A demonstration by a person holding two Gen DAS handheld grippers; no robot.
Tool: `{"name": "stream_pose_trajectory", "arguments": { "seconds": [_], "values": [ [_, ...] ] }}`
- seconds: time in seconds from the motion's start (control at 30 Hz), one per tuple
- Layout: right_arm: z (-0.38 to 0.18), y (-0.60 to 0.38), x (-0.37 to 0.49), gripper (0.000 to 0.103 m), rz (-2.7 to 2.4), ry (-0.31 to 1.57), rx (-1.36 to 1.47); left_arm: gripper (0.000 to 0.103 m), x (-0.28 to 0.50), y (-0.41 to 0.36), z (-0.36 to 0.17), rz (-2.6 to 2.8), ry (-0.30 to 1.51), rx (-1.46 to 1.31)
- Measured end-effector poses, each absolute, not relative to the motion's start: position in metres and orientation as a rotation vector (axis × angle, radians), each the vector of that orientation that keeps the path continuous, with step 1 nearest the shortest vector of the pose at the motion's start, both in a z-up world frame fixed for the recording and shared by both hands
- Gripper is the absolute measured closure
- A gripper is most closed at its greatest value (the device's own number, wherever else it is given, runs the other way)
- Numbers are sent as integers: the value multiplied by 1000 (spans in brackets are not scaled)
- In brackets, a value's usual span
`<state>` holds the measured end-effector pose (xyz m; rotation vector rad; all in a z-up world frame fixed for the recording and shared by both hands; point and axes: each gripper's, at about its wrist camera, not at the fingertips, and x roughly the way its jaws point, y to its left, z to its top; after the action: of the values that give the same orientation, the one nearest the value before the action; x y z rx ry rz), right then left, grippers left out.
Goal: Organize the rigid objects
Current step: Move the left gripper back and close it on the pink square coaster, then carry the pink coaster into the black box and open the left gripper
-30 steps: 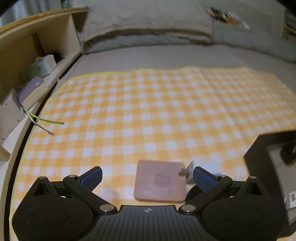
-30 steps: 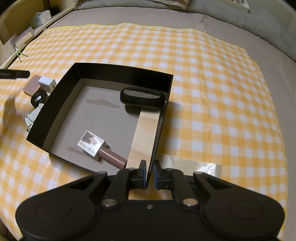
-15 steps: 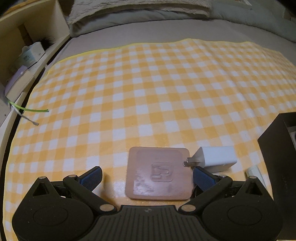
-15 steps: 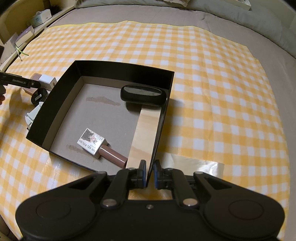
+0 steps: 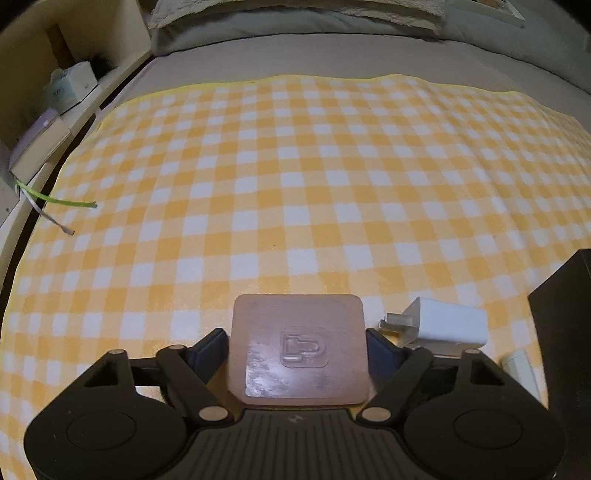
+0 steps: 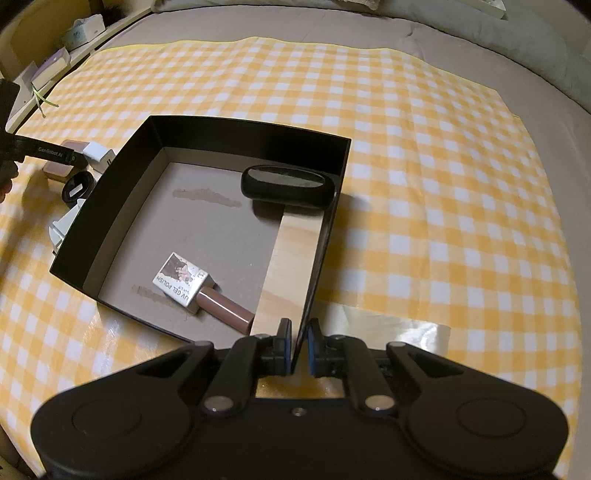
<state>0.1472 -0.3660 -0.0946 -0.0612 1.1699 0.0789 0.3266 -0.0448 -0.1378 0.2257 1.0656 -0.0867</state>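
A flat pink square case [image 5: 299, 354] with an embossed logo lies on the yellow checked cloth. My left gripper [image 5: 297, 349] has its two blue pads against the case's left and right edges. A white charger plug [image 5: 439, 325] lies just right of it. My right gripper [image 6: 296, 345] is shut on the near right wall of a black open box [image 6: 236, 129]. Inside the box lie a black oval case [image 6: 288, 182], a wooden block [image 6: 291, 266] and a gel polish bottle [image 6: 199, 290]. The pink case [image 6: 57, 170] and the plug [image 6: 98, 152] also show left of the box.
A black ring-shaped piece [image 6: 77, 188] and a white part [image 6: 64, 227] lie against the box's left wall. A shelf [image 5: 48, 110] with boxes and books runs along the left. Grey pillows [image 5: 295, 22] lie at the far end. A patch of clear tape [image 6: 388, 332] sits right of the gripper.
My left gripper moved forward and its jaws closed in from wide open onto the pink case's sides. The right gripper stayed shut on the box wall.
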Motion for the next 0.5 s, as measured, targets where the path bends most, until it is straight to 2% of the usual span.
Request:
{"name": "stream_pose_trajectory", "arguments": {
  "seconds": [0.23,0.5],
  "values": [
    [-96,-365,148,94,73,1173,-61,27,325,-47,-132,-51,1083,193],
    [-96,-365,150,95,65,1181,-67,27,313,-20,-101,93,1005,54]
  ]
}}
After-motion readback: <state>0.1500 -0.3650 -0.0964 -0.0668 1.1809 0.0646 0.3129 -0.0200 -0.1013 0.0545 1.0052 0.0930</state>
